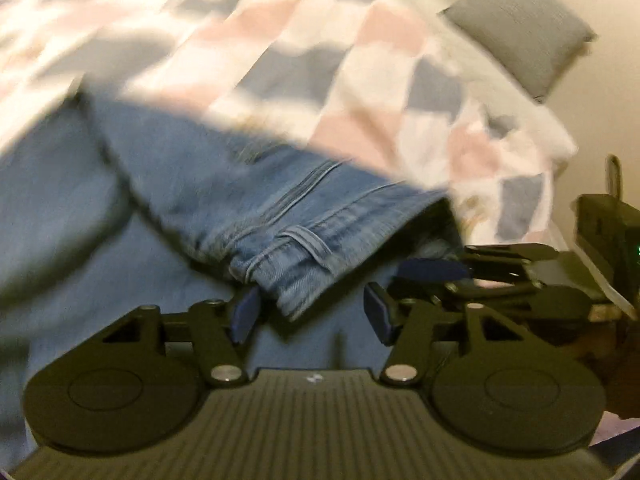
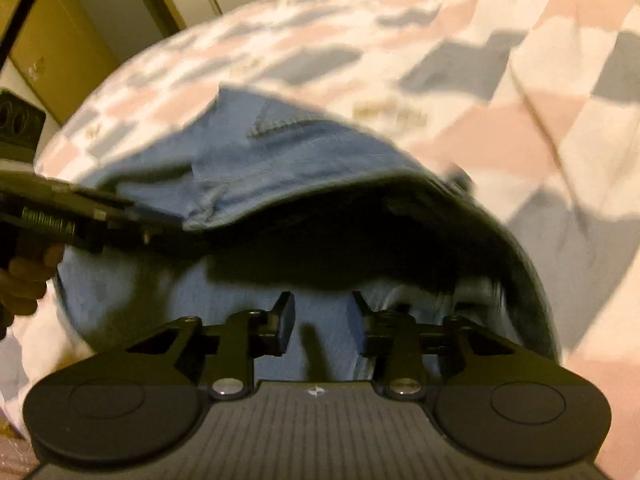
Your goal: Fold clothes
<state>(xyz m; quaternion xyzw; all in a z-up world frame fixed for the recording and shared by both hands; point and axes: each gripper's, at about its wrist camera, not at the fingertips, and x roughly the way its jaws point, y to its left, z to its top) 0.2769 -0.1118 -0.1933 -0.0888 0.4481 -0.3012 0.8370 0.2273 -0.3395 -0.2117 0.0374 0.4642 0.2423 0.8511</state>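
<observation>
From my left wrist camera, the jeans point(image 1: 256, 200) fill the lower left, lying on the bed's checkered quilt point(image 1: 360, 80) in pink, grey-blue and white. My left gripper point(image 1: 312, 312) stands open, its blue pads point(image 1: 246, 312) apart, and the waistband corner with a belt loop point(image 1: 306, 242) dips between them, just beside the left pad. To the right, my right gripper point(image 1: 432, 270) comes in sideways under the denim edge. A grey pillow point(image 1: 520, 28) sits at upper right. From the right wrist camera, my right gripper point(image 2: 322, 320) is also open over blue denim, a lifted fold shadowing it.
</observation>
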